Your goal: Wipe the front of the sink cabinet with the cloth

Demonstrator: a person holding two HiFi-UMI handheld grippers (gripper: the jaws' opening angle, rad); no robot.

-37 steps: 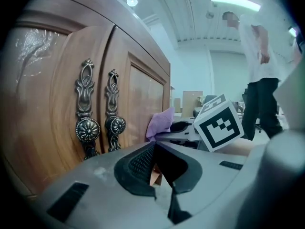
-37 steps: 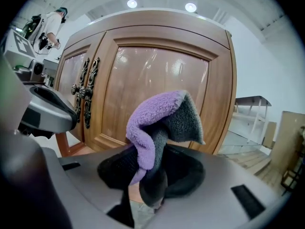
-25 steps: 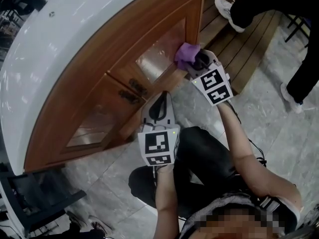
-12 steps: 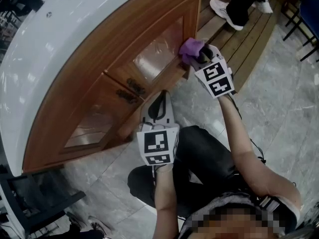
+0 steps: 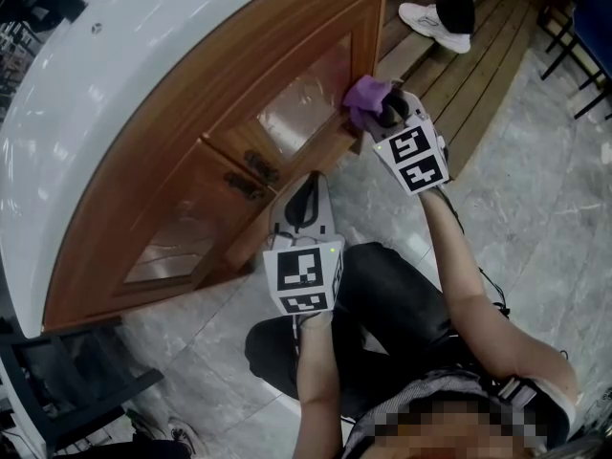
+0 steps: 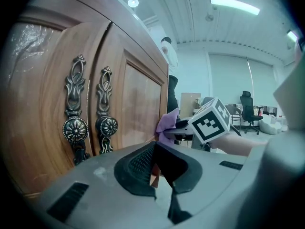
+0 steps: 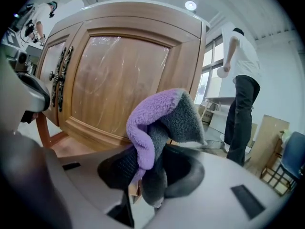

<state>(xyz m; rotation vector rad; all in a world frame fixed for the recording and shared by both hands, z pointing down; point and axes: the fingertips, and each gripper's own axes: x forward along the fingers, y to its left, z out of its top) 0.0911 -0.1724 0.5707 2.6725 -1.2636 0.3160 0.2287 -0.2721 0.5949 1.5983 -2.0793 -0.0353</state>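
You are facing a grey marble floor (image 5: 535, 199) and a curved white counter (image 5: 105, 75) topping a wooden cabinet (image 5: 182, 127), with a slatted deck (image 5: 478, 70) lying beyond. Your right gripper (image 5: 383, 113) is clenching the cloth (image 5: 363, 94), a fluffy purple-and-grey wad, and holding it at the right door's lower corner. Your left gripper (image 5: 305, 187) is hovering near the ornate handles (image 5: 256, 175), jaws closed on nothing.

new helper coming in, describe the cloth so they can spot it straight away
Start at the curved wooden sink cabinet. By its right-hand door, the right tongs pinch the cloth: fluffy, purple and grey, the only soft thing there.
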